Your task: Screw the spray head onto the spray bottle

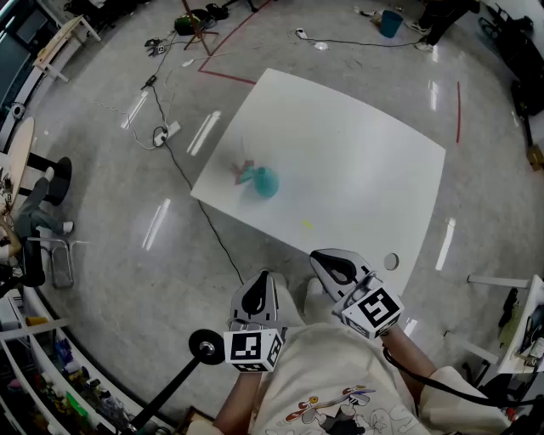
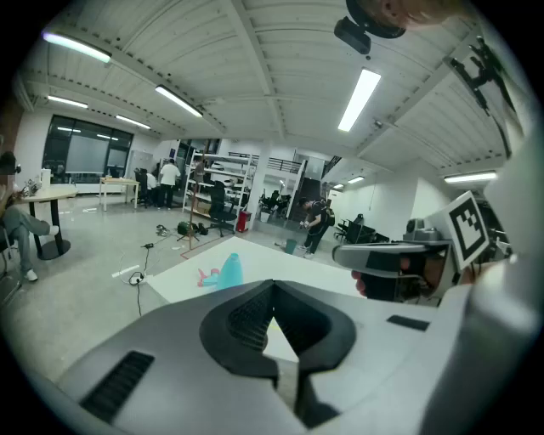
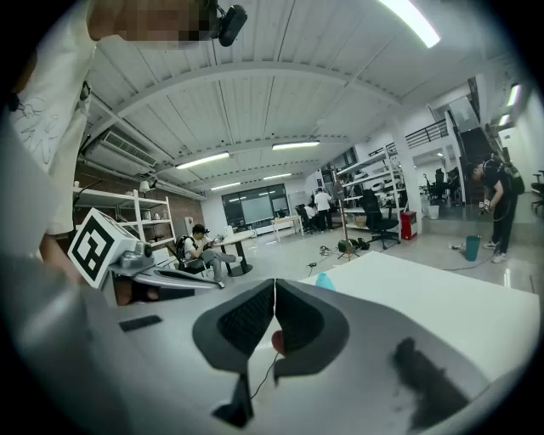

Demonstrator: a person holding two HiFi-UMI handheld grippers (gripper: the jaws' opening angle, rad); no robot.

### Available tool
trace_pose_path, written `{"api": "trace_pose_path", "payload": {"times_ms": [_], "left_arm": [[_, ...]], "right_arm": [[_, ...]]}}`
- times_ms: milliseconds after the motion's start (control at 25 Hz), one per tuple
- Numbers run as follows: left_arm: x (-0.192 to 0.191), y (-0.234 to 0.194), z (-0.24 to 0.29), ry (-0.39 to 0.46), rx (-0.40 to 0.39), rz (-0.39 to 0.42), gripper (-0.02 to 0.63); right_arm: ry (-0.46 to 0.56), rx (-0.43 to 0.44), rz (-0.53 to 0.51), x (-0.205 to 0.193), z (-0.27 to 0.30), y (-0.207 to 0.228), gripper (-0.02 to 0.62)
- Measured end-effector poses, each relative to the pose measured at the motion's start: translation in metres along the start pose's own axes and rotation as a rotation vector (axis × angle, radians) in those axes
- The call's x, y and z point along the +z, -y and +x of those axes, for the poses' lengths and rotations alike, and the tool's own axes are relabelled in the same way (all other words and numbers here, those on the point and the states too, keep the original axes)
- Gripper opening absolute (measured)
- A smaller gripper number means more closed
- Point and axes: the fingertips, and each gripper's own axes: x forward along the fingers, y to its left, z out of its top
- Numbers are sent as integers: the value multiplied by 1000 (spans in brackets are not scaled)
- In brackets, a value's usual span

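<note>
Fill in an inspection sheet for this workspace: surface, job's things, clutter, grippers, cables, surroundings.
Surface: white table, mostly bare.
Job's things: teal spray bottle on the table; pink spray head beside it, not screwed on.
Clutter: small yellow speck on the table, too small to identify.
Grippers: left gripper and right gripper both shut, empty, held short of the table's near edge.
Cables: black cable runs over the floor from a power strip toward the table.
Surroundings: red tape lines, teal bucket, shelving; people in the background.
</note>
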Motion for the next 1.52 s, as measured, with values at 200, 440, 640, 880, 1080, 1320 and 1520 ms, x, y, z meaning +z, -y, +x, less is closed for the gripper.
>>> {"api": "trace_pose_path", "payload": {"times_ms": [200, 440, 640, 880, 1080, 1320, 1520], "left_arm": [[18, -40, 46, 2, -39, 34, 6], [30, -93, 107, -35, -94, 215, 283], [22, -136, 192, 32, -118, 404, 497], [-23, -144, 281, -81, -218, 494, 524], [-32, -150, 323, -134, -231, 470, 525], [-48, -141, 345, -197, -257, 527, 523], [-51, -139, 347, -197, -289, 513, 433]], "right_arm": [[-16, -9, -36, 10, 49, 22, 6], [-7, -113, 59, 38, 101, 62, 6], [-13, -183, 66, 56, 135, 80, 6], [-65, -183, 89, 60, 145, 93, 6], [-87, -206, 136, 61, 141, 114, 6], [-111, -201, 157, 56, 148, 133, 6], [-112, -183, 151, 56, 158, 130, 6]]}}
